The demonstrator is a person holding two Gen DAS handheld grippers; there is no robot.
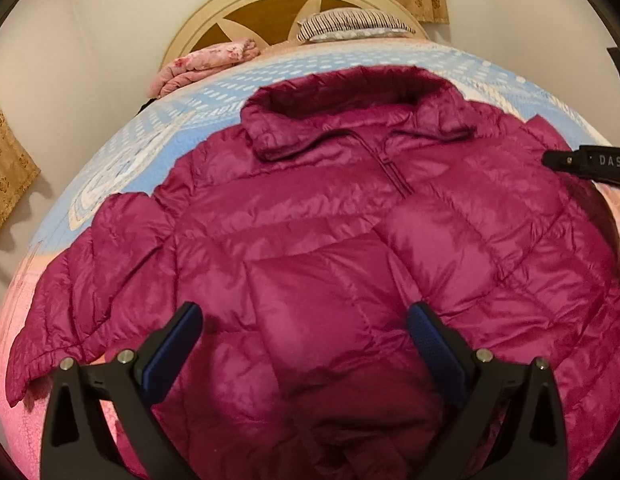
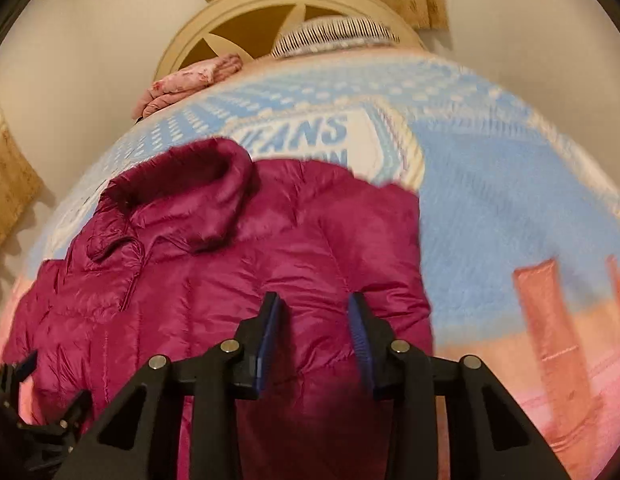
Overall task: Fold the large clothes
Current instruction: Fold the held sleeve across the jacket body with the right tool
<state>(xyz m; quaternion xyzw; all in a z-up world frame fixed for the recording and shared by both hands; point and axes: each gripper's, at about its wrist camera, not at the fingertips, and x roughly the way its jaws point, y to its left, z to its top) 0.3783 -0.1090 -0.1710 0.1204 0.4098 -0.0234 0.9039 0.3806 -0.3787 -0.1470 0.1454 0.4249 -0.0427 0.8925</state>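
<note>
A magenta quilted puffer jacket lies front up on the bed, collar toward the headboard, with its right sleeve folded across the chest and its left sleeve stretched out to the left. My left gripper is open wide above the jacket's lower middle, holding nothing. My right gripper is open with a narrower gap, above the jacket's right side near its folded edge, holding nothing. The right gripper's body also shows at the right edge of the left wrist view.
The jacket rests on a blue, white and pink blanket with printed letters. A folded pink floral quilt and a striped pillow lie by the round cream headboard. Walls and tan curtains lie beyond.
</note>
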